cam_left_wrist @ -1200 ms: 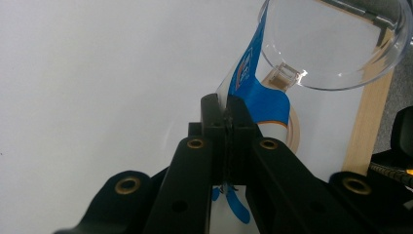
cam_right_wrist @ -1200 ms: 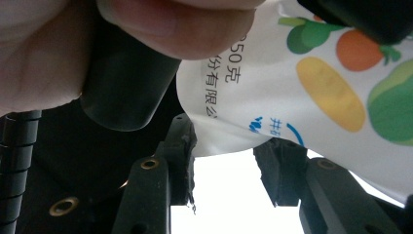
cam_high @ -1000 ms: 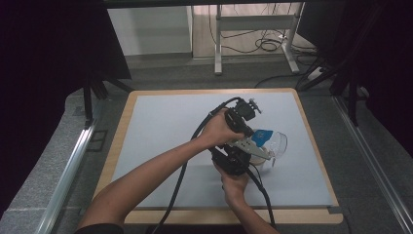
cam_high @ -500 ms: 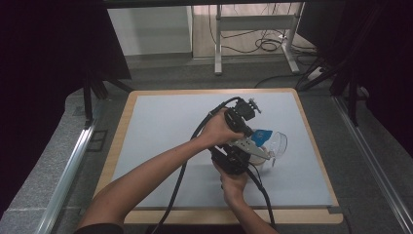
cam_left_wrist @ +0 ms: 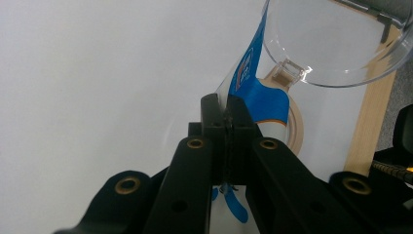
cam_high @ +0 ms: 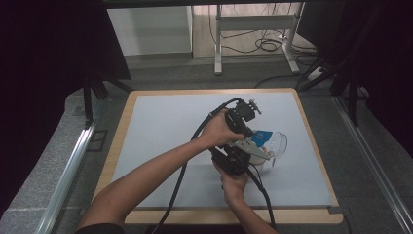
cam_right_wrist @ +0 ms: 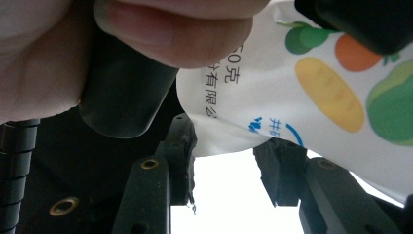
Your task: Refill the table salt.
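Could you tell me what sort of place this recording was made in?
Probably a lab recording station: a wooden table with a grey mat, black curtains around it, and loose cables on the floor behind.

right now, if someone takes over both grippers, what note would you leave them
Left gripper: shut on the edge of the blue and white packet, holding it up above the table.
Right gripper: jaws apart, with the packet's lower edge between them; I cannot tell whether it is really gripped.
Things: the beige cup stands on the grey mat just beyond the packet, and its clear lid is swung open.
Done: packet lifted, lid open.
Left: probably opening the packet and emptying it into the cup. Whether the packet is already torn cannot be seen.
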Demonstrator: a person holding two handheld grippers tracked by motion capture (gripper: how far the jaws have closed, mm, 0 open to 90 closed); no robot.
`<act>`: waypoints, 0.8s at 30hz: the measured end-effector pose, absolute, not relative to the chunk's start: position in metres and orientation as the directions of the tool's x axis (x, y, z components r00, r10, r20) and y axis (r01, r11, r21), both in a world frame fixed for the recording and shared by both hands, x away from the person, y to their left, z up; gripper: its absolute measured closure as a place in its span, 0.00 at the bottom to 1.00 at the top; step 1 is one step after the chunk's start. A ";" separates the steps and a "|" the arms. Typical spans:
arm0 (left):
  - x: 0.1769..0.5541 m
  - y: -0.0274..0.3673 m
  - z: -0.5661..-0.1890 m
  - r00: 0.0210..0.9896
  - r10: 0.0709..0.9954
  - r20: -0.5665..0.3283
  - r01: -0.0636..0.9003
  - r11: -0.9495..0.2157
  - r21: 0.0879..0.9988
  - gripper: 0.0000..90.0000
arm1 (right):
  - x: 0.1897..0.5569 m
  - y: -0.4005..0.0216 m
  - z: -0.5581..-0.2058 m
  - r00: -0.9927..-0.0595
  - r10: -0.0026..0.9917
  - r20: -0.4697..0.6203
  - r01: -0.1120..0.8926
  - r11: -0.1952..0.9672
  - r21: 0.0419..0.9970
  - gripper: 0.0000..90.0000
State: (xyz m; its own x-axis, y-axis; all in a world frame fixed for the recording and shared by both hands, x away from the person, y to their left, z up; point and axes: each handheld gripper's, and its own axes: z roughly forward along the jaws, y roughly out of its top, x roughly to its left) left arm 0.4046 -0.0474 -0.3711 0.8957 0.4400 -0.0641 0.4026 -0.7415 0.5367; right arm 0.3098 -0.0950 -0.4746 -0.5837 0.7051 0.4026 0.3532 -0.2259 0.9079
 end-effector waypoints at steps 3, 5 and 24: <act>0.404 -0.048 -0.371 0.897 0.438 -0.063 0.400 -0.743 0.537 0.99 | 0.309 -0.095 -0.475 -0.584 0.706 0.401 0.352 -0.225 0.909 0.67; 0.404 -0.048 -0.371 0.898 0.436 -0.065 0.400 -0.743 0.536 0.99 | 0.309 -0.095 -0.475 -0.584 0.706 0.401 0.350 -0.226 0.909 0.67; 0.404 -0.048 -0.371 0.897 0.436 -0.071 0.402 -0.740 0.539 0.99 | 0.308 -0.096 -0.476 -0.587 0.705 0.398 0.347 -0.225 0.910 0.67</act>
